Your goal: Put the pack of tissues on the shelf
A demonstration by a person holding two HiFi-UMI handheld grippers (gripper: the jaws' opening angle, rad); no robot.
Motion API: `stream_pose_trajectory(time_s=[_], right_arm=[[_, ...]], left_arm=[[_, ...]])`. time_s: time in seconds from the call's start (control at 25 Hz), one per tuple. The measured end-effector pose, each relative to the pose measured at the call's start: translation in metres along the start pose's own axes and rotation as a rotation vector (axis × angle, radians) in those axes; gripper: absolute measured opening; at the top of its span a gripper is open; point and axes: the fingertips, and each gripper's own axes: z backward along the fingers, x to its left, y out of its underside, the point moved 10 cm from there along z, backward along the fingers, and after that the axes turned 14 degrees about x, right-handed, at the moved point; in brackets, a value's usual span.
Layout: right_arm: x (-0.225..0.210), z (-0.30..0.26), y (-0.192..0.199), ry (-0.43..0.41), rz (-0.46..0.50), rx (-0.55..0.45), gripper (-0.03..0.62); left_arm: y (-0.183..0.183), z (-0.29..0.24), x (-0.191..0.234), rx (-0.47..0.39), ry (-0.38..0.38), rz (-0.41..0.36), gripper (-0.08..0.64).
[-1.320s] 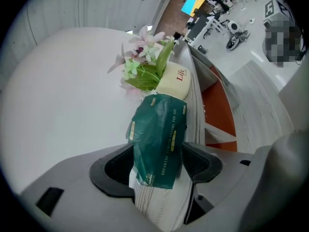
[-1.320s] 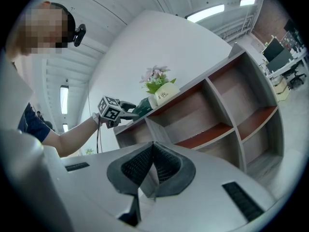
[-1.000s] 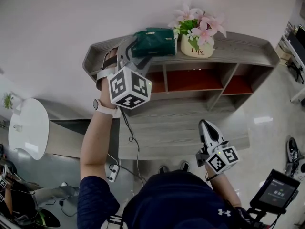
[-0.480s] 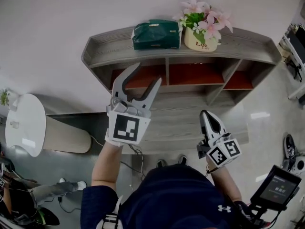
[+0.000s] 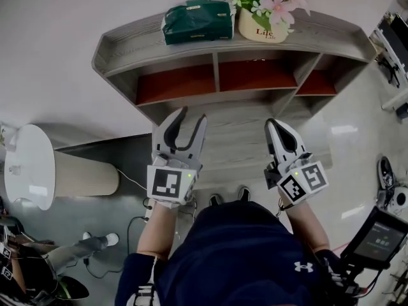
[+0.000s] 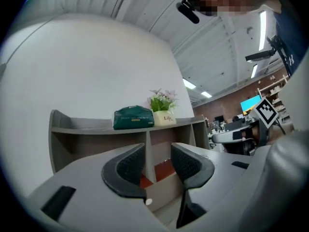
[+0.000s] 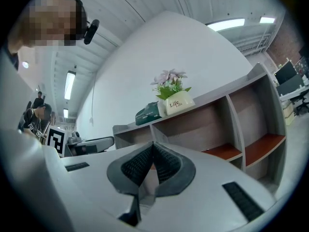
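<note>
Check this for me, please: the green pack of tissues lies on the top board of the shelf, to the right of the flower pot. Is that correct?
Not quite. The pack of tissues does lie on the top board of the shelf, but it is to the left of the flower pot, not to the right. The head view shows this plainly.

Left gripper [image 5: 193, 115] closing, empty; right gripper [image 5: 275, 124] jaws together.

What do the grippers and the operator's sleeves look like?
Left gripper and right gripper: light grey bodies, curved jaws with black textured pads, each carrying a white cube with black square markers. Left jaws are closing, nothing between them. Navy short-sleeved shirt.
</note>
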Motion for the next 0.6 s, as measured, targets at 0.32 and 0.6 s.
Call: stream_pose_trajectory(time_s=[0.32,0.6], right_arm=[[0.001,0.0,-0.009,0.021,0.044,-0.014,0.009],[0.0,0.0,-0.004,0.019,0.047,-0.003,0.009]], left_arm=[[0.036,0.016,-0.006,0.084,0.015,0.063,0.167],[0.05,0.017,-0.01,0.126,0.045,0.091,0.164]])
